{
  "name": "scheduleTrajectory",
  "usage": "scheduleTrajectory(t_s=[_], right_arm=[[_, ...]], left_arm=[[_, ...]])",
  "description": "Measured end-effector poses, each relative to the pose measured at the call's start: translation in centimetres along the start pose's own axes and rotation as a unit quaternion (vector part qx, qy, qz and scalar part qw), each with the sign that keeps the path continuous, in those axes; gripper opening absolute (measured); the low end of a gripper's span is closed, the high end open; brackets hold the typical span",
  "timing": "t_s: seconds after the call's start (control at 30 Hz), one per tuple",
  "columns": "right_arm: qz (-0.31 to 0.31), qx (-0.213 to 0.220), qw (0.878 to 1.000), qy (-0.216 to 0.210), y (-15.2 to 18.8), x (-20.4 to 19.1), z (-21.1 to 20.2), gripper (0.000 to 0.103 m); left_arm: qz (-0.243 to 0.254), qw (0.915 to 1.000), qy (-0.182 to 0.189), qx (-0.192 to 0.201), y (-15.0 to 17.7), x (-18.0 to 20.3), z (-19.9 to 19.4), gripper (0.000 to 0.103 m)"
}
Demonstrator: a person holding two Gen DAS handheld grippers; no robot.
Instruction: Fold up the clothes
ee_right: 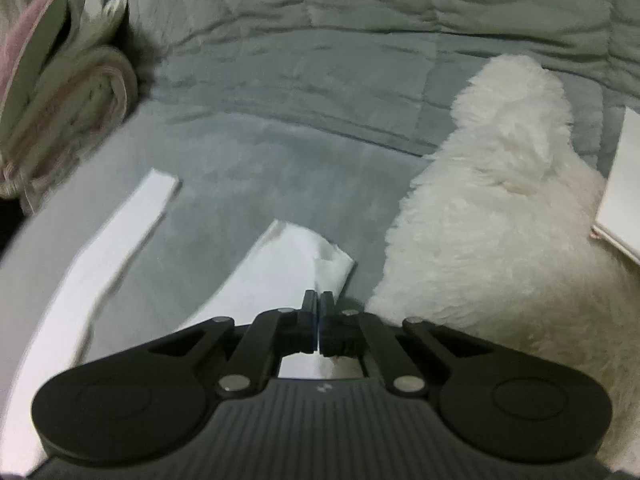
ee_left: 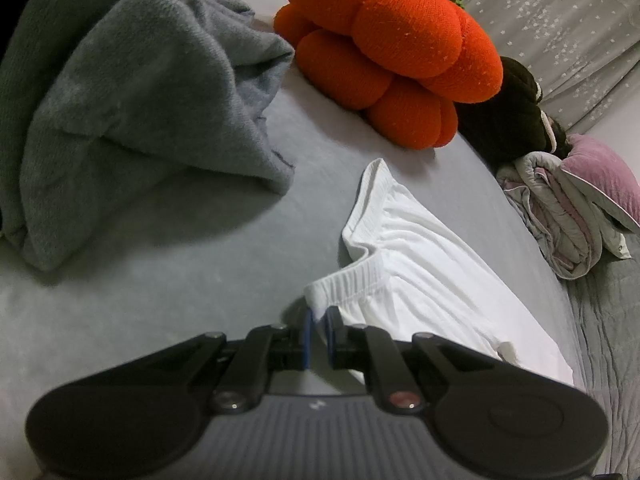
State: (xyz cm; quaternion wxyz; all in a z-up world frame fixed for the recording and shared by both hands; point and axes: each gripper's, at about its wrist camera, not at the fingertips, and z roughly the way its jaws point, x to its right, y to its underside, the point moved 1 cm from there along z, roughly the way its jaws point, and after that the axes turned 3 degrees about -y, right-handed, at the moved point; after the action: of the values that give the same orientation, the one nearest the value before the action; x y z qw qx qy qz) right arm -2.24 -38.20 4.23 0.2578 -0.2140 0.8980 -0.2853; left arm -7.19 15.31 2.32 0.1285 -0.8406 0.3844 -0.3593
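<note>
White trousers (ee_left: 420, 272) with an elastic waistband lie on the grey bed sheet (ee_left: 160, 300). In the left wrist view my left gripper (ee_left: 319, 322) is shut on the near corner of the waistband, and white cloth shows between its blue pads. The right wrist view shows the two legs: one leg (ee_right: 132, 216) stretches out flat to the left, the other leg (ee_right: 288, 268) runs up to my right gripper (ee_right: 319, 304). That gripper is shut, its jaws pressed together on the hem edge of the nearer leg.
A crumpled grey sweater (ee_left: 132, 92) lies at the left, an orange plush cushion (ee_left: 392, 48) and a dark plush toy (ee_left: 508, 120) behind. A folded pink-grey quilt (ee_left: 572, 216) sits at the right. A fluffy white garment (ee_right: 500, 208) lies close beside my right gripper on the grey quilted blanket (ee_right: 320, 60).
</note>
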Motion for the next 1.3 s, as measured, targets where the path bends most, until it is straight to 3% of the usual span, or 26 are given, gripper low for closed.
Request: scheduleTrajectory(t_s=[0.23,0.47,0.97,1.1,1.3], right_arm=[[0.059,0.058,0.996,-0.04,-1.7,1.3,-2.8,0.0],[0.094,0.048,0.992,-0.066,-1.6,1.8,-2.1,0.0],[0.135,0.081,0.98,-0.12,-3.5,1.9,-2.2,0.0],[0.137,0.078,0.977,-0.142,-5.0,0.7,-1.5,0.0],[0.093,0.091,0.977,-0.171,-7.3,-4.5,0.4,0.0]], left_arm=[[-0.006,0.9999,0.012,0.006,-0.3,-0.2,-0.3,0.007],[-0.004,0.9998,0.019,0.009,-0.4,-0.2,-0.3,0.007],[-0.011,0.9972,0.052,0.053,-2.3,1.5,-0.5,0.006],[-0.011,0.996,0.06,0.065,-3.0,2.1,-0.5,0.006],[-0.004,0.9952,0.062,0.075,-5.3,3.8,0.2,0.006]])
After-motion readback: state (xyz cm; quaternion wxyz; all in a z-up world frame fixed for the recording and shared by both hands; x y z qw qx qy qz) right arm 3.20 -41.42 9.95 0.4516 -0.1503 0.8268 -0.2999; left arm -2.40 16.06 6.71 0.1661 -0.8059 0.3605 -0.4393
